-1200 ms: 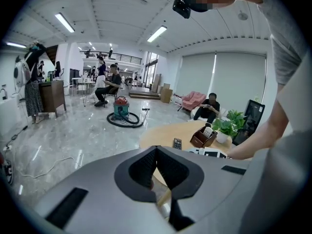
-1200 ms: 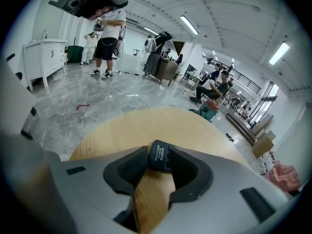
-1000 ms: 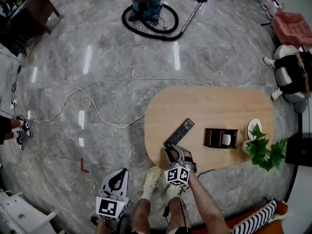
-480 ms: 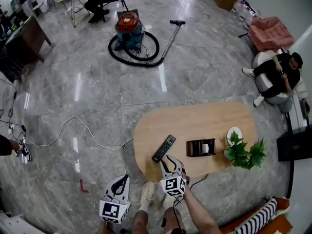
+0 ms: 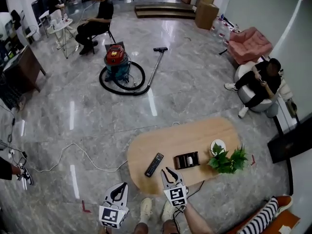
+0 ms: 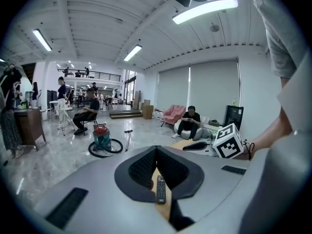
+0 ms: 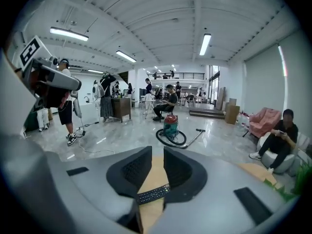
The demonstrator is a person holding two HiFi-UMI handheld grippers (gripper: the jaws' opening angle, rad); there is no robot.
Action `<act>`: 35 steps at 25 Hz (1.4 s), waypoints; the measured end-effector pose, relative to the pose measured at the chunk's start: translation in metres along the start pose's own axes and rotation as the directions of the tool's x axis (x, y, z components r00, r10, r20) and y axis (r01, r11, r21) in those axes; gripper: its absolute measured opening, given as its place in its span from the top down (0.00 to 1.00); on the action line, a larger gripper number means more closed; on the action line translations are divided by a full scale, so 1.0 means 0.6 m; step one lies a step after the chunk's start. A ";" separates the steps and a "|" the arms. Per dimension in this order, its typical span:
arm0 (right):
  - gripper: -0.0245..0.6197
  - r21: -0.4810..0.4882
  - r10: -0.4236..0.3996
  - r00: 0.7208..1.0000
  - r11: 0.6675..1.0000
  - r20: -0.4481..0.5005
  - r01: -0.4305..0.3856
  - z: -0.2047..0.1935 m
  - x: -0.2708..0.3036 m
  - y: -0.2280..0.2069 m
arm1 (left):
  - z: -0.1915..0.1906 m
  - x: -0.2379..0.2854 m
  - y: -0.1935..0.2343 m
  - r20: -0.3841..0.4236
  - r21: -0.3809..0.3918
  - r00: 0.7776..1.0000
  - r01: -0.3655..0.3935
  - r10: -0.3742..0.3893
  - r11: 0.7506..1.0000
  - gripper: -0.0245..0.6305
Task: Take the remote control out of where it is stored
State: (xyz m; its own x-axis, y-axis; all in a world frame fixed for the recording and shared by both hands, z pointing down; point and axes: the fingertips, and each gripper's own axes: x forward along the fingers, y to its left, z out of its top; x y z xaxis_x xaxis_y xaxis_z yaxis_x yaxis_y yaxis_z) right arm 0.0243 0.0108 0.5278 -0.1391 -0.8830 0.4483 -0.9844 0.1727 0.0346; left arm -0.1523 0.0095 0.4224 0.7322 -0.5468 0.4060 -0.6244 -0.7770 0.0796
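The black remote control (image 5: 154, 164) lies flat on the oval wooden table (image 5: 195, 135), left of a dark box-shaped holder (image 5: 187, 160). My right gripper (image 5: 169, 172) hangs over the table's near edge, well above the remote and apart from it. Its jaws have just been closing; a narrow gap remains and nothing is between them. Through that gap in the right gripper view (image 7: 155, 152) the remote (image 7: 152, 194) shows far below. My left gripper (image 5: 118, 186) is off the table's left, over the floor, tips together and empty (image 6: 156, 150). The remote (image 6: 160, 189) shows below its jaws.
A potted plant (image 5: 226, 161) and a white dish (image 5: 217, 145) stand at the table's right end. A vacuum cleaner (image 5: 116, 62) with its hose and a white cord (image 5: 73, 150) lie on the floor. Seated people, a pink chair (image 5: 249, 43), my feet (image 5: 146, 206).
Both grippers and the head camera have risen, so the table looks smaller and farther. The right gripper has lifted off the remote's end and its jaws have narrowed. The remote stays on the table.
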 end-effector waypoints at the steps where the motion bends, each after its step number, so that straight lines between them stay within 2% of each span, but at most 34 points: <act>1: 0.84 0.016 -0.009 1.000 1.000 0.010 0.009 0.015 -0.015 -0.005 | 0.014 -0.004 -0.006 0.007 0.004 1.000 0.006 -0.006 1.000 0.95; 7: 0.89 0.038 -0.081 0.994 0.996 0.078 0.078 0.098 -0.109 -0.027 | 0.092 -0.023 -0.041 0.051 0.032 0.998 0.043 -0.044 0.999 0.95; 15: 0.95 0.089 -0.178 0.971 0.982 0.159 0.165 0.159 -0.230 -0.056 | 0.180 -0.052 -0.094 0.140 0.073 0.987 0.070 -0.079 0.995 0.95; 22: 0.95 0.054 -0.187 0.960 0.982 0.208 0.179 0.208 -0.307 -0.081 | 0.240 -0.061 -0.145 0.196 0.083 0.974 0.098 -0.113 0.992 0.95; 30: 0.95 0.115 -0.220 0.950 0.973 0.221 0.199 0.197 -0.368 -0.094 | 0.258 -0.065 -0.182 0.222 0.105 0.967 0.105 -0.126 0.989 0.95; 35: 0.95 0.109 -0.241 0.939 0.969 0.247 0.220 0.201 -0.392 -0.110 | 0.262 -0.053 -0.193 0.231 0.106 0.964 0.107 -0.130 0.989 0.95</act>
State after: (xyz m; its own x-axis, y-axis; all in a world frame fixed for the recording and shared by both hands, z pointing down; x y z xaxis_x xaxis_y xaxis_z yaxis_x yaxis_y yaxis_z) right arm 0.1091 0.1545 0.3120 0.0799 -0.9781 0.1921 -0.9966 -0.0747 0.0344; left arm -0.0606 0.0678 0.2569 0.8498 -0.4986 0.1708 -0.5097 -0.8599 0.0259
